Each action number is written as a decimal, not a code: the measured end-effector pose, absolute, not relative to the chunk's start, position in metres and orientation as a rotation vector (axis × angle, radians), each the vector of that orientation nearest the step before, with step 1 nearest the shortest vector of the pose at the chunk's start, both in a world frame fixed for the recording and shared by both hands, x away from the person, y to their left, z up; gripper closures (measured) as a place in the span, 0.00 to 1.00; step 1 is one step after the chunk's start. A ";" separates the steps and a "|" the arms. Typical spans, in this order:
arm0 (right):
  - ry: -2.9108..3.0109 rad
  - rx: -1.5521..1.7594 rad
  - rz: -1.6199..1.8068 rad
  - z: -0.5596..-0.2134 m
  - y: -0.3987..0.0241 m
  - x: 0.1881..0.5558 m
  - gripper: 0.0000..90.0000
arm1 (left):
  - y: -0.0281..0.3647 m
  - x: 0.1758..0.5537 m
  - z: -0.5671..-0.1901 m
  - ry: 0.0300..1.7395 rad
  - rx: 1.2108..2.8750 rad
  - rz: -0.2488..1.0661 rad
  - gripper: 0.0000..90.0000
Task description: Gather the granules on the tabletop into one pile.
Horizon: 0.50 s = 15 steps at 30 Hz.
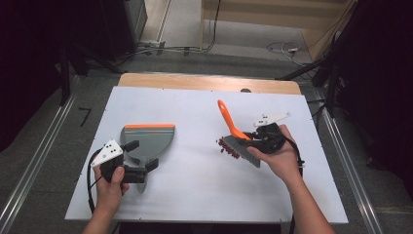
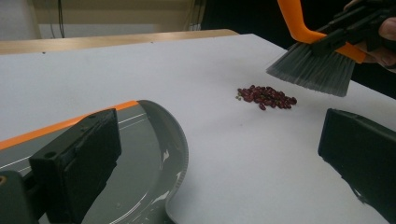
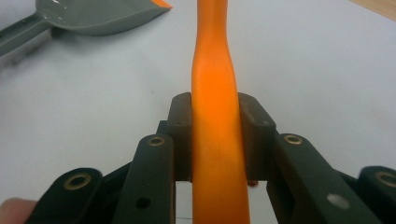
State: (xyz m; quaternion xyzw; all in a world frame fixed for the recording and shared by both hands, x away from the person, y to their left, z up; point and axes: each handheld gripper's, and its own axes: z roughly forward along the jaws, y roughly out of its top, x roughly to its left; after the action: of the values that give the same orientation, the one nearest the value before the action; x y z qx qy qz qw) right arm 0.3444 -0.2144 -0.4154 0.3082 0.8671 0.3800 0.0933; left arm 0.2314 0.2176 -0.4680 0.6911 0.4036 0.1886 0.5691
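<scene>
A grey dustpan (image 1: pixel 148 139) with an orange front edge lies on the white table at the left. My left gripper (image 1: pixel 141 156) stands open at its rear; one jaw hangs over the pan (image 2: pixel 154 154), the other over bare table, neither pressing on it. My right gripper (image 1: pixel 252 136) is shut on the orange handle (image 3: pixel 212 93) of a hand brush (image 1: pixel 242 146). Its grey bristles (image 2: pixel 313 70) hover just above and to the right of a small pile of dark red beans (image 2: pixel 266 97). The beans (image 1: pixel 227 146) lie right of the table's centre.
The white table top (image 1: pixel 195 190) has a wooden strip (image 1: pixel 209 82) along its far edge. Cables lie on the floor behind it, and metal rails (image 1: pixel 350 170) run along both sides. Bare surface lies between dustpan and beans.
</scene>
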 end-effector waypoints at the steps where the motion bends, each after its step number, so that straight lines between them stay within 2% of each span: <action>1: 2.564 0.936 1.130 -0.416 -0.219 0.342 0.76 | 0.218 0.231 -0.468 0.948 1.620 0.443 0.00; 15: 2.427 1.125 1.189 -0.431 -0.277 0.309 0.76 | 0.219 0.230 -0.467 0.935 1.613 0.449 0.00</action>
State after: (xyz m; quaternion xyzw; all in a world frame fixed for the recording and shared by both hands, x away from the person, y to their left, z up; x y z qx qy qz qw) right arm 0.3093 -0.2774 -0.4305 0.3820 0.8243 0.4039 0.1071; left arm 0.2300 0.2193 -0.4671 0.6883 0.3991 0.1916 0.5746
